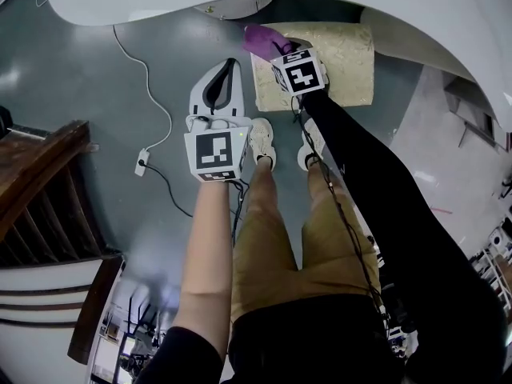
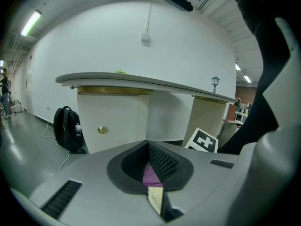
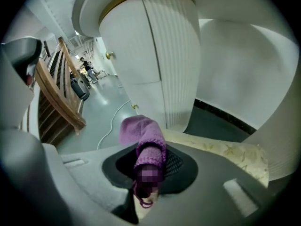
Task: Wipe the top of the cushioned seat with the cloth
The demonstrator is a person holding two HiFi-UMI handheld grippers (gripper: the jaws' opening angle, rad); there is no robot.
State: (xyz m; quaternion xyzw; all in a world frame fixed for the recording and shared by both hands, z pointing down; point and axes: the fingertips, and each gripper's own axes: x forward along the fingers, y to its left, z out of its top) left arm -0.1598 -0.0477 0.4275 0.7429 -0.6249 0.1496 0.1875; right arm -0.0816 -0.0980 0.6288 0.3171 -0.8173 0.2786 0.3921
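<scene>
Two grippers in play: right gripper (image 1: 276,50) clamped tight on the purple cloth (image 1: 260,40) at the left edge of the cushioned seat (image 1: 344,62); left gripper (image 1: 230,64) closed on nothing, idle over the floor (image 1: 96,94) alongside. Press the cloth flat, then sweep overlapping strokes across the whole top, keeping the grip firm.

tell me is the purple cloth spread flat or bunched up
Bunched up: the purple cloth pokes from the right gripper, clamped as a rolled wad by the cushioned seat.
</scene>
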